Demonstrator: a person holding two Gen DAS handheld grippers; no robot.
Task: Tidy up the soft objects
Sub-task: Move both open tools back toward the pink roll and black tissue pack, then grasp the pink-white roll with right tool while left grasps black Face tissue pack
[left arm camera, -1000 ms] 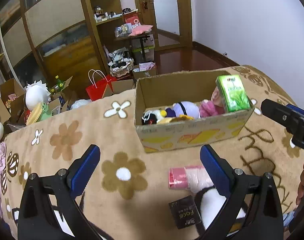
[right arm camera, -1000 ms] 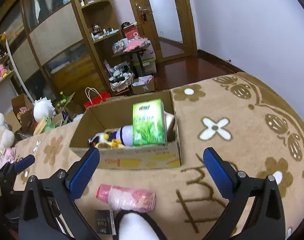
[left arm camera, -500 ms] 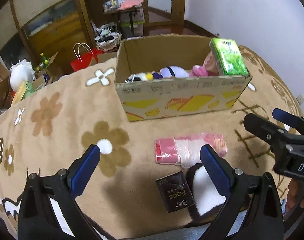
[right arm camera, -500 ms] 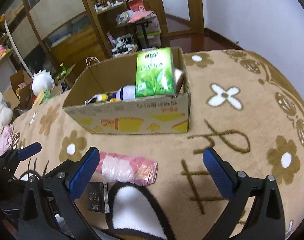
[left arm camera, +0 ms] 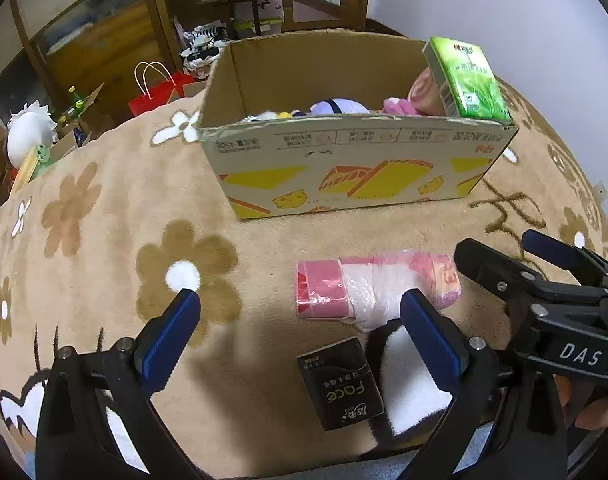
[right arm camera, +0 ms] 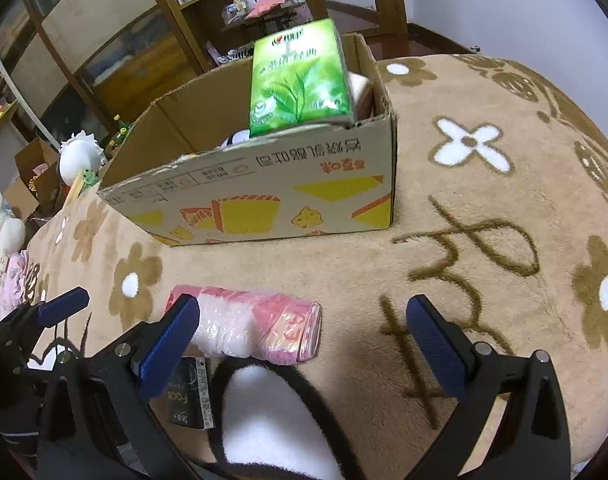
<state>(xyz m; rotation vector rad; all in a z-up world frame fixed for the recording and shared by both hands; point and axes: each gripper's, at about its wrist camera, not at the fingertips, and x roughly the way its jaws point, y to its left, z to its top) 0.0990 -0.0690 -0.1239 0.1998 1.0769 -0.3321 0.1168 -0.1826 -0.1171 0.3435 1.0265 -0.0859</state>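
Observation:
A pink and white plastic-wrapped roll [left arm camera: 374, 290] [right arm camera: 248, 322] lies on the tan flowered blanket in front of a cardboard box [left arm camera: 360, 164] [right arm camera: 264, 204]. The box holds plush toys [left arm camera: 336, 107] and a green tissue pack [left arm camera: 468, 80] [right arm camera: 302, 78] leaning at its right end. A small black "Face" pack [left arm camera: 340, 382] [right arm camera: 188, 394] lies nearer me. My left gripper [left arm camera: 300, 312] is open and empty, just short of the roll. My right gripper [right arm camera: 304, 320] is open and empty above the roll's right end; it also shows in the left wrist view [left arm camera: 516, 256].
A white-and-black fuzzy patch of blanket [right arm camera: 272, 420] lies under the grippers. Beyond the blanket's far edge stand wooden shelves [left arm camera: 176, 4], a red bag [left arm camera: 156, 90], open cartons and a white plush [left arm camera: 30, 132]. A white wall [left arm camera: 524, 20] is at the right.
Both grippers have moved forward and down toward the roll and the box; the roll and black pack now sit close between the fingers. Both stay open.

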